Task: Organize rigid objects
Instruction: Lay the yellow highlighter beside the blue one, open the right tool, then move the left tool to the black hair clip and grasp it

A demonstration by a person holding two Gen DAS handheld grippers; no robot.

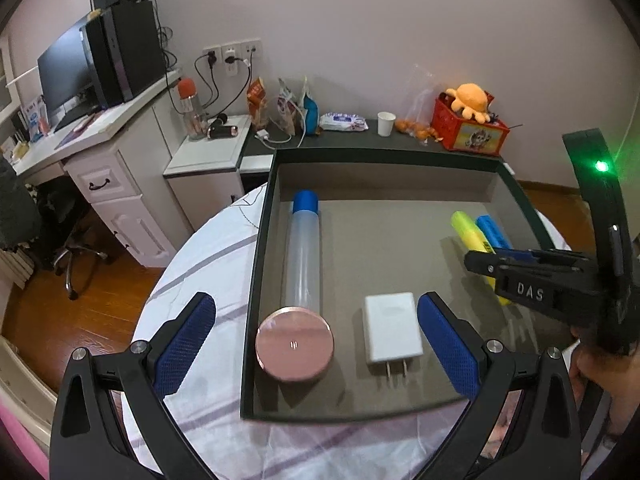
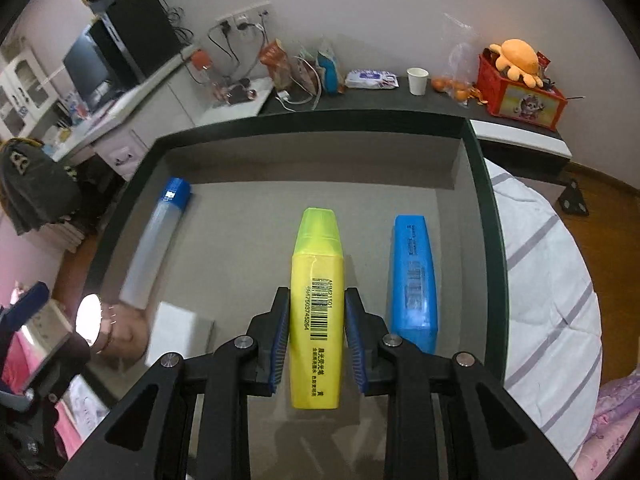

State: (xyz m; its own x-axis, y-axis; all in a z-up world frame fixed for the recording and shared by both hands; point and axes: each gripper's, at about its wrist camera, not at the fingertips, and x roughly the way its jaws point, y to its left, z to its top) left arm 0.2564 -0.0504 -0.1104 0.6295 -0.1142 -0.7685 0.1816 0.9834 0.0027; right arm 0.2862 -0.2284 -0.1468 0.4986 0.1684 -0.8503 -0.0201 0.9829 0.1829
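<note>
A dark-rimmed box (image 1: 256, 240) with a grey floor sits on a striped cloth. In it lie a clear tube with a blue cap (image 1: 304, 248), a round pink disc (image 1: 295, 345), a white charger plug (image 1: 392, 330), a yellow highlighter (image 2: 318, 304) and a blue highlighter (image 2: 412, 280). My left gripper (image 1: 316, 340) is open over the box's near side, its pads flanking the disc and the charger. My right gripper (image 2: 317, 316) is shut on the yellow highlighter, beside the blue one. It also shows in the left wrist view (image 1: 500, 268).
The box rests on a round table with a striped cloth (image 1: 200, 264). Behind it a dark shelf (image 1: 360, 136) holds snack bags, a paper cup (image 1: 386, 123) and a red crate with an orange plush (image 1: 468, 120). A white desk with a monitor stands at the left.
</note>
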